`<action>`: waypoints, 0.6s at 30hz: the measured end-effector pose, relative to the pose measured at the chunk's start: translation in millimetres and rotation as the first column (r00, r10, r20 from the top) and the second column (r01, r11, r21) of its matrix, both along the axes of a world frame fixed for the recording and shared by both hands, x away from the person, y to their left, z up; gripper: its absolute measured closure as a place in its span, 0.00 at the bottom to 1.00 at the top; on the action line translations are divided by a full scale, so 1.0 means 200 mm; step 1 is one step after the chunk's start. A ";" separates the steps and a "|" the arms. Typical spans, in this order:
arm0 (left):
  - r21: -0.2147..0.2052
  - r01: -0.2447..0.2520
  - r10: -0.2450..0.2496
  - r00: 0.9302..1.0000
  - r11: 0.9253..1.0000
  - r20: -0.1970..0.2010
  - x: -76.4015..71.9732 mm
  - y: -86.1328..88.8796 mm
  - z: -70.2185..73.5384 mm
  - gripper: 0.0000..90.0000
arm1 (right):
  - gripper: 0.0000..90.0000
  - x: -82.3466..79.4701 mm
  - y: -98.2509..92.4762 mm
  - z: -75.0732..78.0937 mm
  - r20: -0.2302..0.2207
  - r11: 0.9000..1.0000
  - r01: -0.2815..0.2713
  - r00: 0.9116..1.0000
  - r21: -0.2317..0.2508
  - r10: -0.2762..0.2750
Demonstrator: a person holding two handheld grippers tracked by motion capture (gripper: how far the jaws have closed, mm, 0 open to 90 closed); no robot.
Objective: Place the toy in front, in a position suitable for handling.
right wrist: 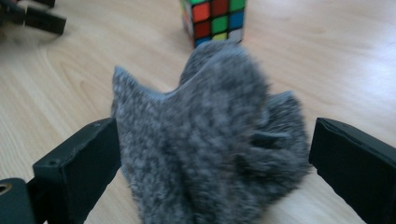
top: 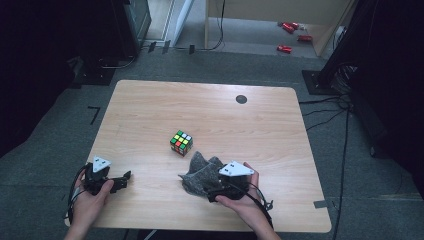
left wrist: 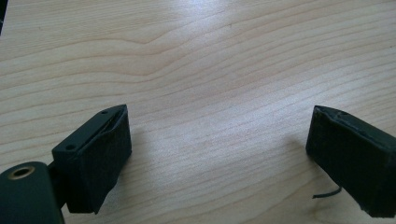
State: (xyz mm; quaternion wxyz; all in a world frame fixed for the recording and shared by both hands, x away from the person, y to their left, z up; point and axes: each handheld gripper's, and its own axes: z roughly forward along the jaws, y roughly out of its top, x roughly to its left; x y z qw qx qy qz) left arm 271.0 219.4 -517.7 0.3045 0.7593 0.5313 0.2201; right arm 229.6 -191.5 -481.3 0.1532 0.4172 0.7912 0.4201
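**Cloth between wide jaws, not gripped**

The table (top: pixel 150 100) carries three things, placed here against the cube (top: pixel 181 143), which sits near its middle. The grey cloth (top: pixel 202 174) lies bunched just on the person's side of the cube, slightly right of it, apparently not touching it. The right gripper (right wrist: pixel 210 154) stands at the cloth's near edge, jaws spread wide with the cloth between them; the blur makes contact hard to judge, but the pads seem not to press on it. The left gripper (left wrist: pixel 219 144) rests well left of the cube, jaws wide apart over bare wood, holding nothing. Judged from this, no grasp on the cloth is made; closing on it and moving it remain.
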 end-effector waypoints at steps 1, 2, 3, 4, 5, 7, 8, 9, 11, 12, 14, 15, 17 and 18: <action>0.000 0.003 -0.003 1.000 1.000 0.000 0.00 0.00 0.00 0.08 | 0.04 0.00 0.01 -0.01 -0.005 1.000 -0.005 1.000 -0.003 0.005; 0.000 0.003 -0.003 1.000 1.000 0.000 0.00 0.00 0.00 0.08 | 0.09 -0.01 0.02 -0.02 0.004 1.000 0.003 1.000 -0.012 -0.003; 0.000 -0.002 0.002 1.000 1.000 -0.001 0.00 -0.01 0.00 0.08 | 0.16 -0.01 0.03 -0.04 0.022 0.999 0.021 1.000 -0.025 -0.020; 0.000 -0.002 0.002 1.000 1.000 -0.001 0.00 -0.01 0.00 0.08 | 0.16 -0.01 0.03 -0.04 0.022 0.999 0.021 1.000 -0.025 -0.020; 0.000 -0.009 0.009 1.000 1.000 0.000 0.00 -0.01 0.00 0.08 | 0.19 -0.02 0.05 -0.06 0.020 0.999 0.018 1.000 -0.030 -0.018; 0.000 -0.009 0.009 1.000 1.000 0.000 -0.01 -0.03 0.00 0.08 | 0.27 -0.02 0.06 -0.08 0.019 0.999 0.029 0.999 -0.036 -0.028; 0.000 -0.009 0.009 1.000 1.000 0.000 -0.01 -0.03 0.00 0.08 | 0.31 -0.02 0.06 -0.10 0.009 0.999 0.029 1.000 -0.033 -0.029; 0.007 0.018 -0.017 1.000 1.000 -0.019 -0.02 -0.03 0.01 0.08 | 0.36 -0.02 0.06 -0.12 0.000 0.999 0.034 0.999 -0.037 -0.034; 0.011 0.050 -0.049 0.998 0.999 -0.025 -0.03 -0.04 0.01 0.08 | 0.50 -0.01 0.06 -0.14 -0.018 0.997 0.039 0.999 -0.059 -0.040; 0.011 0.050 -0.049 0.998 0.999 -0.025 -0.03 -0.04 0.01 0.08 | 0.50 -0.01 0.06 -0.14 -0.018 0.997 0.039 0.999 -0.059 -0.040; 0.003 0.047 -0.047 0.999 0.999 -0.009 -0.02 -0.07 0.02 0.08 | 0.63 0.00 0.04 -0.15 -0.040 0.999 0.031 0.999 -0.040 -0.032; -0.009 0.048 -0.048 0.999 0.999 -0.003 -0.02 -0.07 0.02 0.08 | 0.66 0.00 0.03 -0.15 -0.048 0.999 0.030 0.998 -0.027 -0.032; -0.028 0.058 -0.058 0.998 0.998 -0.001 -0.01 -0.09 0.03 0.08 | 0.73 0.00 0.01 -0.14 -0.050 0.999 0.034 0.998 -0.010 -0.034; -0.035 0.067 -0.067 0.998 0.997 -0.002 0.00 -0.11 0.04 0.08 | 0.74 0.00 0.00 -0.14 -0.048 1.000 0.029 0.998 -0.009 -0.030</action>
